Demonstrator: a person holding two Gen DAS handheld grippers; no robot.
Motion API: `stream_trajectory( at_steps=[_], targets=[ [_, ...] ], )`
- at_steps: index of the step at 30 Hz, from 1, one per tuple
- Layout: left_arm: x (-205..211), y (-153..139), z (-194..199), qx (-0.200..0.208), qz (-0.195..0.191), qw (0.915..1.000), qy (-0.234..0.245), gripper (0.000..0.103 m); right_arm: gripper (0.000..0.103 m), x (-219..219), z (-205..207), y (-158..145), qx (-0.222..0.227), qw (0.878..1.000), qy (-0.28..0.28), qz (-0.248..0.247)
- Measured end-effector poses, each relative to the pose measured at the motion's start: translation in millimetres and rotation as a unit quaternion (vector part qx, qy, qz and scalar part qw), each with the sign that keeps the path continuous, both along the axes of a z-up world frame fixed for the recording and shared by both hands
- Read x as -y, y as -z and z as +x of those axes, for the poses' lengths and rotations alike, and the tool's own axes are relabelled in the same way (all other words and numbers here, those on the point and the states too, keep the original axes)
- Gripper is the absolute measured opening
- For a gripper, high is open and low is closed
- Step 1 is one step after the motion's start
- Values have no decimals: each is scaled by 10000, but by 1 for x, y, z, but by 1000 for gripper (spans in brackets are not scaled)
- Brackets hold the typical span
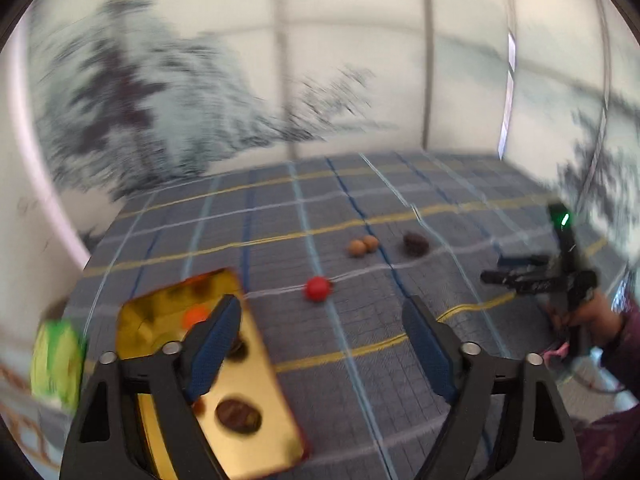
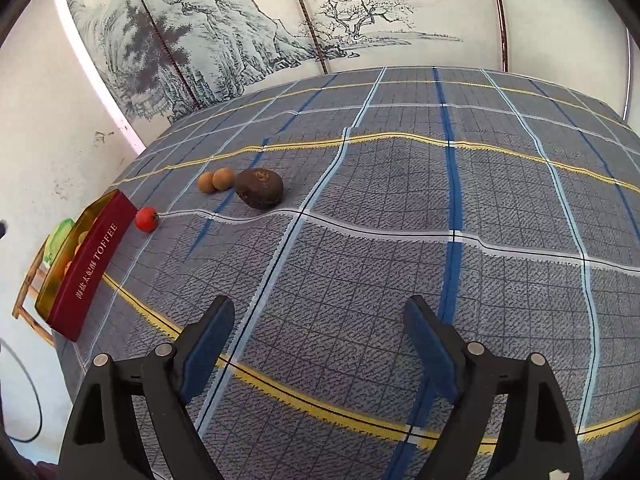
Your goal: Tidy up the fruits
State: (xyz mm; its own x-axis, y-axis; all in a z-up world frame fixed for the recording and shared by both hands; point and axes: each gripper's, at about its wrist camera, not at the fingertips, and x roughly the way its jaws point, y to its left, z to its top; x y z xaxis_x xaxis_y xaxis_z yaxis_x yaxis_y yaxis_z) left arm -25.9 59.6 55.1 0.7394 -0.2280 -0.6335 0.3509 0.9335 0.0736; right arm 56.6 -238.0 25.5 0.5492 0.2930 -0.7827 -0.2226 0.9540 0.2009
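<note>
A red tin (image 2: 90, 270) marked TOFFEE, gold inside (image 1: 240, 376), lies on the plaid cloth at the left with fruits in it: an orange one (image 1: 195, 315) and a dark brown one (image 1: 238, 416). On the cloth lie a small red fruit (image 1: 318, 288) (image 2: 146, 219), two tan round fruits (image 1: 363, 245) (image 2: 216, 180) and a dark brown fruit (image 1: 416, 243) (image 2: 259, 188). My left gripper (image 1: 322, 344) is open and empty above the tin's right edge; its view is blurred. My right gripper (image 2: 320, 340) is open and empty over bare cloth, and also shows in the left wrist view (image 1: 536, 276).
The blue-grey plaid cloth (image 2: 400, 240) covers the table. A painted screen (image 2: 240, 32) stands behind it. A green object (image 1: 56, 364) (image 2: 56, 236) sits on a wooden stool (image 2: 28, 292) off the table's left edge.
</note>
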Motion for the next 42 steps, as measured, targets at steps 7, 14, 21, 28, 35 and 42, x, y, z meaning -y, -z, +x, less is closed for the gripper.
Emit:
stream_trajectory(
  at_steps=[7, 14, 21, 28, 35, 42],
  targets=[
    [41, 47, 97, -1085, 244, 9933, 318, 49, 87, 6, 0, 0, -13, 9996, -40, 275],
    [52, 95, 144, -1892, 721, 9793, 59, 43, 88, 8, 1, 0, -28, 9989, -128, 461],
    [57, 106, 157, -1662, 1210, 9784, -220, 43, 90, 8, 3, 0, -49, 9981, -212, 574],
    [49, 118, 169, -2002, 960, 9749, -194, 43, 90, 9, 4, 0, -48, 9979, -214, 602],
    [42, 119, 172, -2194, 597, 9732, -332, 32, 92, 9, 5, 1, -55, 9978, -235, 614],
    [63, 110, 121, -2120, -133, 9765, -362, 32, 92, 8, 4, 1, -49, 9976, -217, 650]
  ],
)
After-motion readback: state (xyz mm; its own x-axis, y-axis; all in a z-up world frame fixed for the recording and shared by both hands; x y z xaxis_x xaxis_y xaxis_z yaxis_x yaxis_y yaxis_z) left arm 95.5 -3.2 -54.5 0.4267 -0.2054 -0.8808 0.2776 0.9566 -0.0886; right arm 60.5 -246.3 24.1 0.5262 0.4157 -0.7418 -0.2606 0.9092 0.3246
